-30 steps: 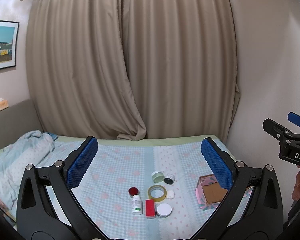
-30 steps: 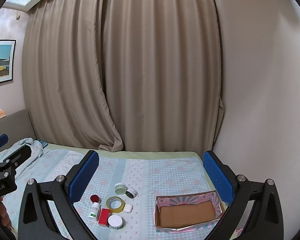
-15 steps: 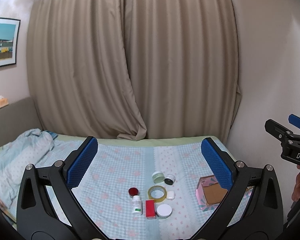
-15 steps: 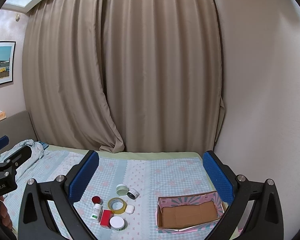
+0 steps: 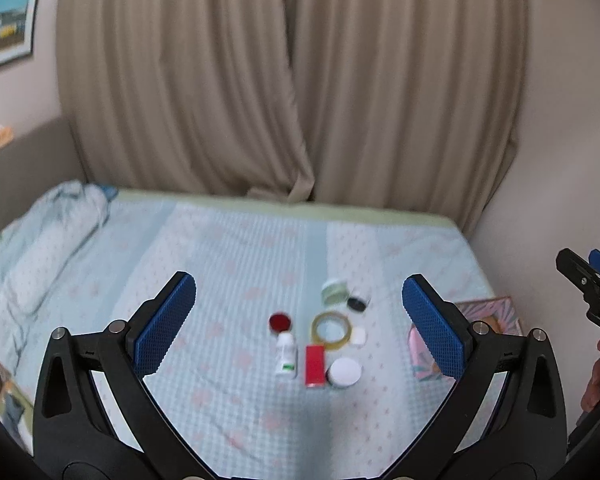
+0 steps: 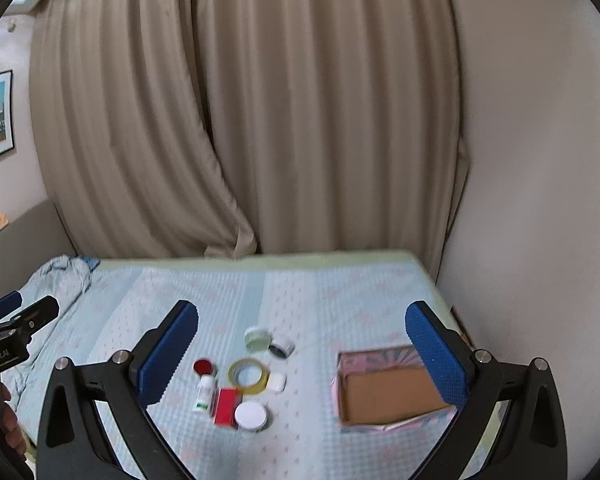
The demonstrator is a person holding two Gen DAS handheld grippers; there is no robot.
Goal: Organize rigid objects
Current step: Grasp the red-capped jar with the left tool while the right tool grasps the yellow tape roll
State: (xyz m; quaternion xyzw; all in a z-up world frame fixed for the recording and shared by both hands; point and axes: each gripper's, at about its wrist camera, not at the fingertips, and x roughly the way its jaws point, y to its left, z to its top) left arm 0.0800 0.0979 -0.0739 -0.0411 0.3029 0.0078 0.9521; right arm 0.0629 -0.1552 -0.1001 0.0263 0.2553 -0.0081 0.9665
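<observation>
Left wrist view: the left gripper hangs above the bed with its jaws spread wide and nothing between them. Framed between the blue pads sits a tight cluster of small items — a red cap, a white bottle lying on its side, a red box, a white round lid, a tape roll, a small white case, a pale green jar and a dark jar just beside it. The cardboard box shows only partly, behind the right-hand pad. The picture is blurred, so fine edges are hard to read.

Right wrist view: the right gripper is likewise spread and empty, well above the bedding. The same cluster lies left of centre, with the bottle, red box and lid touching or nearly so, and the open, empty cardboard box stands well apart to the right.

The risk, as I judge it, lies in the crowding: jaws closing on one item could nudge its neighbours, and the bottle or the round jars may roll on the soft sheet. The mattress also gives under pressure — a low grasp could pinch fabric along with the object.
</observation>
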